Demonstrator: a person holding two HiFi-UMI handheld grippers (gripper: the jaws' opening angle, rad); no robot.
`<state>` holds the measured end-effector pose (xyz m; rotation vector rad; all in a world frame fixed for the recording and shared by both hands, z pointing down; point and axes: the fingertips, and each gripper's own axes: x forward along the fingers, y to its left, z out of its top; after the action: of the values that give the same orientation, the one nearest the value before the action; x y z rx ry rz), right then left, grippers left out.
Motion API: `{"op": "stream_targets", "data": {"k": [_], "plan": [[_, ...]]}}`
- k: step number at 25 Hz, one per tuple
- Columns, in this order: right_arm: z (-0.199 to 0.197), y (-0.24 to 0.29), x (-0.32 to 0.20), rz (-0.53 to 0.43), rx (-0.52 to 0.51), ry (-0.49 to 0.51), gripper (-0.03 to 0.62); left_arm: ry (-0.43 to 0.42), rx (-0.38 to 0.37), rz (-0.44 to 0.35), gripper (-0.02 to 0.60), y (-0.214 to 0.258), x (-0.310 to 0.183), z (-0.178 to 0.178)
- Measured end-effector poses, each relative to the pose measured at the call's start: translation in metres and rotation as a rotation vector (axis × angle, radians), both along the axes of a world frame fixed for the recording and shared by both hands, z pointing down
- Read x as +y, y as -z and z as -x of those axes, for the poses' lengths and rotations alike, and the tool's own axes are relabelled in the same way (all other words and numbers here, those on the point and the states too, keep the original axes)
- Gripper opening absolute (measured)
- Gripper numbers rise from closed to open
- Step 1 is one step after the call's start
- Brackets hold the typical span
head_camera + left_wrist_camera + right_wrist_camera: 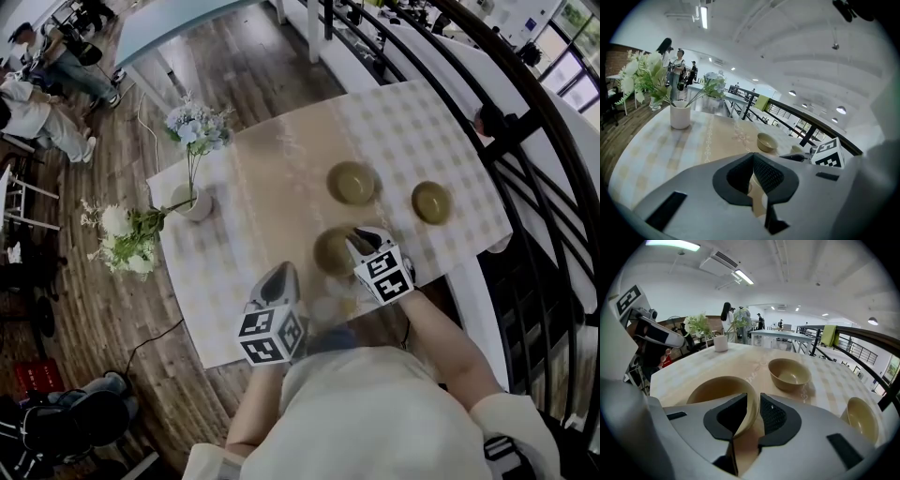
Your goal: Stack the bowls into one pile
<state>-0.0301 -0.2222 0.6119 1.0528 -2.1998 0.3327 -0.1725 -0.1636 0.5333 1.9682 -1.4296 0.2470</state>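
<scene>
Three tan bowls apart on the checked surface (281, 159), with the right tool (753, 401) clamped on the nearest one.

The right tool pinches the rim of the near bowl (717, 390): one jaw is inside the wall and the other outside, and the bowl sits on the cloth close to the person's edge. The middle bowl (790, 374) stands upright farther out. The far-right bowl (861, 418) sits off to the right near the railing side, and none of the three touches another. The left tool (753, 157) is held to the left of the near bowl. Its jaws are pressed together at the tips with nothing between them. A white vase (195, 204) of flowers stands at the left of the surface, well apart from the bowls.
</scene>
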Motion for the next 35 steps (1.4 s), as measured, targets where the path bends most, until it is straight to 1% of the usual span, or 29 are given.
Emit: {"op": "stream_targets", "data": {"k": [3, 5, 7, 11, 16, 27, 35], "plan": [[0.001, -0.006, 0.001, 0.028, 0.012, 0.003, 0.075, 0.003, 0.004, 0.002, 0.005, -0.001, -0.003, 0.002], [0.0, -0.006, -0.001, 0.021, 0.019, 0.001, 0.064, 0.0, 0.004, 0.003, 0.005, -0.001, -0.004, 0.002], [-0.002, -0.005, -0.002, 0.012, 0.021, -0.002, 0.029, -0.006, 0.002, 0.001, 0.005, -0.001, -0.006, 0.002], [-0.001, 0.004, -0.003, -0.021, 0.003, 0.0, 0.023, -0.017, 0.002, -0.004, 0.005, 0.001, -0.008, 0.0], [0.005, 0.02, 0.007, -0.017, -0.026, -0.011, 0.015, -0.028, 0.01, -0.014, 0.005, 0.005, -0.007, -0.001], [0.01, 0.066, 0.0, -0.103, -0.048, 0.004, 0.011, -0.027, 0.01, -0.039, 0.005, 0.016, -0.005, -0.002], [-0.003, 0.092, -0.025, -0.147, -0.057, 0.006, 0.011, -0.016, 0.003, -0.045, 0.005, 0.025, -0.011, -0.014]]}}
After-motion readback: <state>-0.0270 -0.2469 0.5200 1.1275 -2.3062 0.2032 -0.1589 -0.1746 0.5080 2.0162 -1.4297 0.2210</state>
